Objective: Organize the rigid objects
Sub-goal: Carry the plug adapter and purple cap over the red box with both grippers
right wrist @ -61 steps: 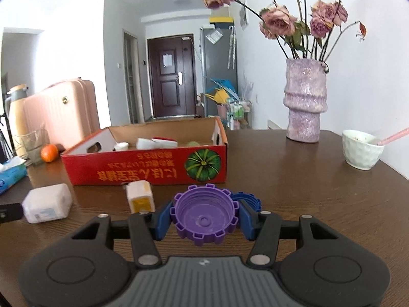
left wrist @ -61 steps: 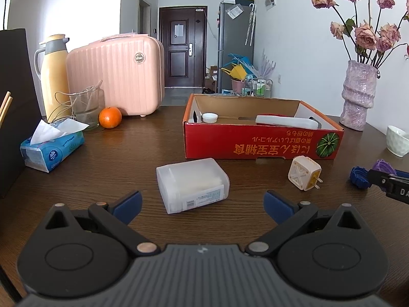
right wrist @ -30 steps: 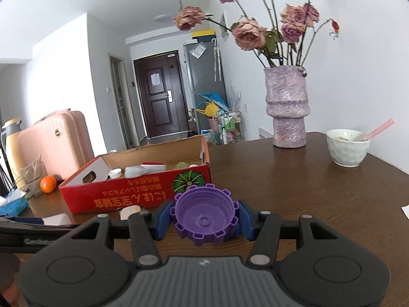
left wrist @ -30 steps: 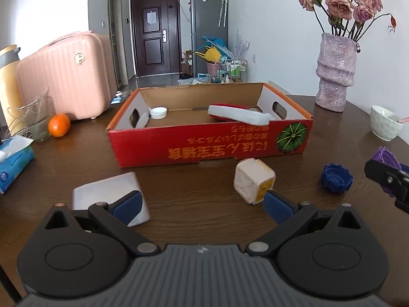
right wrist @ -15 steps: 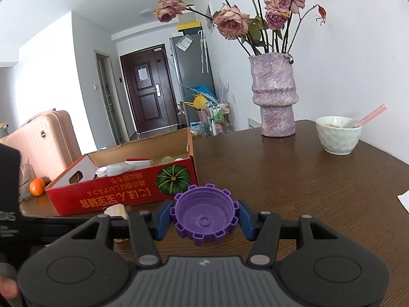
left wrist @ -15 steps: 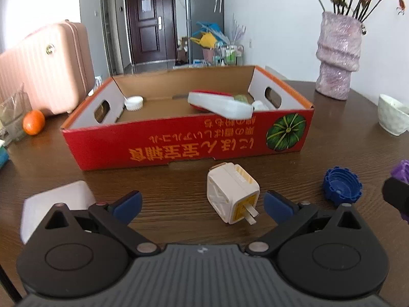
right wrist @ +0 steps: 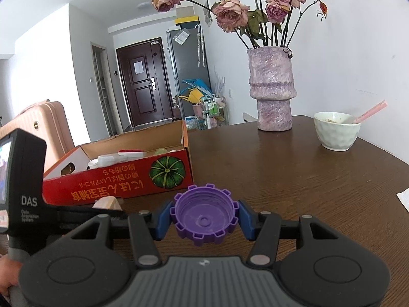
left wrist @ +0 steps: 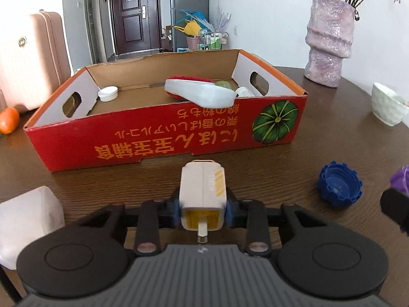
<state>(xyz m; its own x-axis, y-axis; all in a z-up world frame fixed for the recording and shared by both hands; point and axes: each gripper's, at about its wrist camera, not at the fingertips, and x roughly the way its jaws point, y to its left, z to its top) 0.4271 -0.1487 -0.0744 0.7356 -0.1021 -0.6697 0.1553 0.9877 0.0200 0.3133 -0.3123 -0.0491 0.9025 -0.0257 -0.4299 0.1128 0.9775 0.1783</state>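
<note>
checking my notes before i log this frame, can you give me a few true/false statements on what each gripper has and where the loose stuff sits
1. The left gripper has the white plug adapter between its closing jaws. True.
2. The right gripper holds the blue cap. False: it holds the purple cap; the blue cap lies on the table.
3. The red cardboard box holds nothing. False: a small white lid and a white and red item lie inside.
4. The vase stands on the table, outside the box. True.
5. The orange is in the box. False: it sits on the table left of it.
</note>
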